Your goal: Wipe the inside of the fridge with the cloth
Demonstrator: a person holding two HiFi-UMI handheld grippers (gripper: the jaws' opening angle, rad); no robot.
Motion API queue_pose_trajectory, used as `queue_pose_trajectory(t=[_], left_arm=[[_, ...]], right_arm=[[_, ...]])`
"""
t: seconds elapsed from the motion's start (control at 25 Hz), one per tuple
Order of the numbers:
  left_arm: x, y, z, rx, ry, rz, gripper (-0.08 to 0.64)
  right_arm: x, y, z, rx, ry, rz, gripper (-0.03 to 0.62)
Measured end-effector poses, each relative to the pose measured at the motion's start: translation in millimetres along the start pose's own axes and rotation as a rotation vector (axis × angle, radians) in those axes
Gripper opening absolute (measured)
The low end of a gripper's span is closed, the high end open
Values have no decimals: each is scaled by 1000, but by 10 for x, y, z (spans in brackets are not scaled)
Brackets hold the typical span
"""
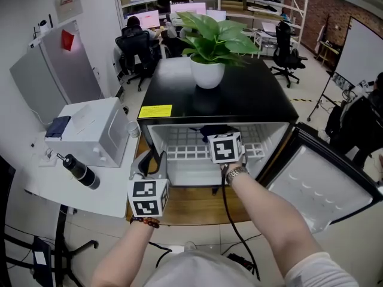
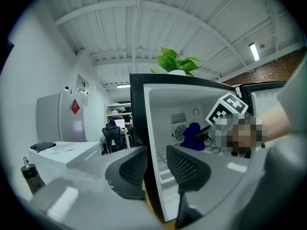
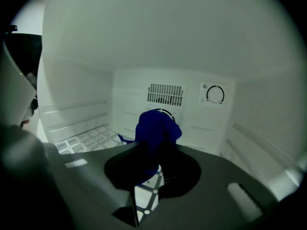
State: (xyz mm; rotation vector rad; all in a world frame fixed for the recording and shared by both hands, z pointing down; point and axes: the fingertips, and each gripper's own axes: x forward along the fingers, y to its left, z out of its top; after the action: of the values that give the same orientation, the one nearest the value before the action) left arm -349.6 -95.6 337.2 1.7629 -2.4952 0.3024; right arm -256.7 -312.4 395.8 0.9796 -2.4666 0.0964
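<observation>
Bench (image 1: 191, 207): a bare wooden strip lies in front of the fridge (image 1: 221, 100), with its front edge nearest the person.
Left gripper (image 2: 156, 152): it is at the fridge's left front corner. Its fingers (image 2: 184, 169) pinch the front edge of the left wall, one outside and one inside.
Door (image 1: 317, 187): it is swung wide to the right, so the whole mouth is open.
Right gripper (image 3: 154, 150): it is inside the fridge, over the wire shelf (image 3: 86, 139) and about mid-width. There is free room to both side walls and to the ceiling.
Cloth (image 3: 156, 126): it is blue and bunched, pinched low down by the right fingers (image 3: 129, 169). Its long axis is roughly upright, and the loose end points up, in front of the vent grille (image 3: 165, 94). Whether it touches the back wall cannot be told.
Back wall: the grille is in the middle, with a dial (image 3: 215, 94) to its right.
Top: a potted plant (image 1: 209, 46) stands toward the rear edge.
</observation>
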Motion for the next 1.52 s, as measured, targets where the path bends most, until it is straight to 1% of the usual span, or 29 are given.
queue_pose_trajectory(t=[0.4, 0.64, 0.76, 1.04, 1.24, 1.52], left_arm=[[5, -106, -6, 6, 3, -16, 121], [24, -124, 5, 5, 3, -17, 121], [38, -141, 7, 5, 3, -19, 122], [61, -182, 29, 3, -3, -27, 121], [79, -198, 40, 0, -8, -32, 122], [54, -181, 32, -6, -11, -30, 121]], right_arm=[[-96, -486, -111, 28, 11, -79, 67], [-150, -790, -188, 55, 28, -144, 67], [-167, -861, -226, 72, 37, -155, 67], [-232, -1005, -206, 61, 19, -209, 67], [-278, -1011, -128, 65, -19, -203, 67], [-346, -563, 112, 89, -110, -66, 67]])
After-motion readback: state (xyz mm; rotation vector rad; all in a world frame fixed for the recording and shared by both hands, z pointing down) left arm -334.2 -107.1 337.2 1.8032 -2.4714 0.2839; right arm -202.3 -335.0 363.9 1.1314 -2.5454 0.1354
